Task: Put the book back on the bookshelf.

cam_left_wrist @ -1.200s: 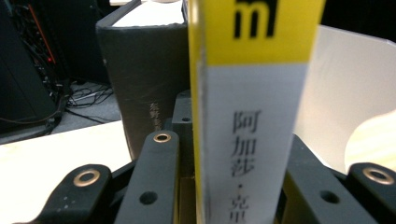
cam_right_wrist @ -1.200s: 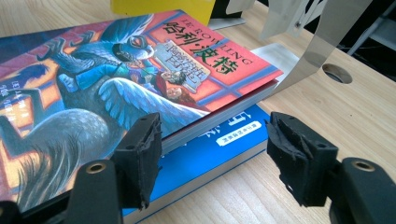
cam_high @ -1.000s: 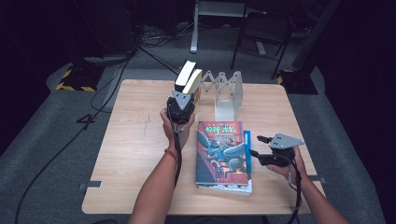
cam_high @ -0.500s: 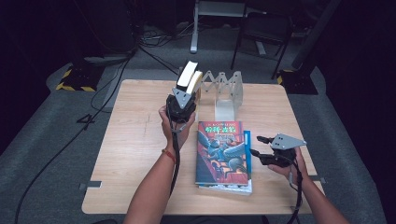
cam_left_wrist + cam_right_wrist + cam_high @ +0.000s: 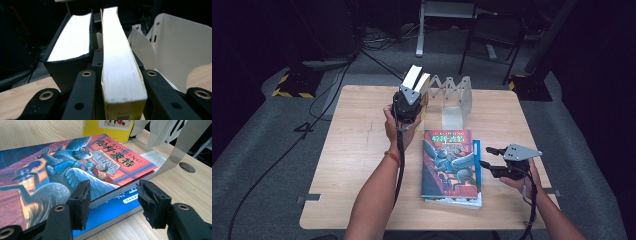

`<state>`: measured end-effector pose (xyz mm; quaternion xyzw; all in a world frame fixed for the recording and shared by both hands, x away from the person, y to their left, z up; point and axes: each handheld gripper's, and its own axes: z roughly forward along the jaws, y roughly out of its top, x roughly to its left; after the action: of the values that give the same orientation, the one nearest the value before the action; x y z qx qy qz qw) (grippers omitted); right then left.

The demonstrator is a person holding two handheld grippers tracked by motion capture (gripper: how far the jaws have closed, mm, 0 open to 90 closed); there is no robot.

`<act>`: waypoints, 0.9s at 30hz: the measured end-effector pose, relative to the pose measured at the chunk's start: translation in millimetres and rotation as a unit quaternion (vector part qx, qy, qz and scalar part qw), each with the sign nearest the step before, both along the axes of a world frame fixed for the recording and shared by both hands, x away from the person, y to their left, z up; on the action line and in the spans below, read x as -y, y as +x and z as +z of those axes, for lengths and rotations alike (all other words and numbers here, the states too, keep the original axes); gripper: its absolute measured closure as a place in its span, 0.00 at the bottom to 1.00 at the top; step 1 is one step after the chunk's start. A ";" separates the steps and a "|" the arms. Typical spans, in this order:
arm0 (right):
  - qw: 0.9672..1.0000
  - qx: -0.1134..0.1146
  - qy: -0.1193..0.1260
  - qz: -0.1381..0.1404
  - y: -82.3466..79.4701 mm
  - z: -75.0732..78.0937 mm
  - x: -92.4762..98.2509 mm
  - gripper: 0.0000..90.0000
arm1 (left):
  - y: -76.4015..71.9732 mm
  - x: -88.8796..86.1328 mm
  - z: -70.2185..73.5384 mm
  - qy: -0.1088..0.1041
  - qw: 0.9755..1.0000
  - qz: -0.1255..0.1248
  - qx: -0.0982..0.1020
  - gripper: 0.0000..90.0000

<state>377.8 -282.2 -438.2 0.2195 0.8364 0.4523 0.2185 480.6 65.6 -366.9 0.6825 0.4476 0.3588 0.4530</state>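
With left hand-held gripper (image 5: 414, 93) clamped on the upright, thick yellow-covered paperback book (image 5: 120, 62) at the wooden counter's (image 5: 357, 150) 12 o'clock, steer it into a slot of the white folding metal rack (image 5: 457, 97) at its 3 o'clock. Leave right hand-held gripper (image 5: 488, 157), half-open and just narrowing on nothing, at 4 o'clock.

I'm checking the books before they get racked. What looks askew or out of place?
The stack by the right gripper is uneven: the top book sits shifted, baring the blue book's edge. The yellow book sits straight in the left gripper.
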 end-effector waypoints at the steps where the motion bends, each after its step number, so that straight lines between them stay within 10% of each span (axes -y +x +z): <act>1: 1.000 -0.002 0.002 0.000 0.3 -0.6 0.0 0.49 | 1.6 1.4 0.1 0.002 1.000 0.002 0.002 0.83; 16: 1.000 -0.014 -0.008 0.006 1.5 -7.0 -4.5 0.48 | -7.0 11.0 5.3 -0.007 0.998 0.060 0.022 0.83; 27: 1.000 -0.012 -0.007 0.007 0.7 -6.6 -5.2 0.47 | 20.8 21.0 15.9 -0.024 0.997 0.073 0.032 0.82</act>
<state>378.5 -277.0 -444.8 0.2172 0.8437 0.4453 0.2068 501.3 44.7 -351.0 0.6249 0.4897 0.4016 0.4565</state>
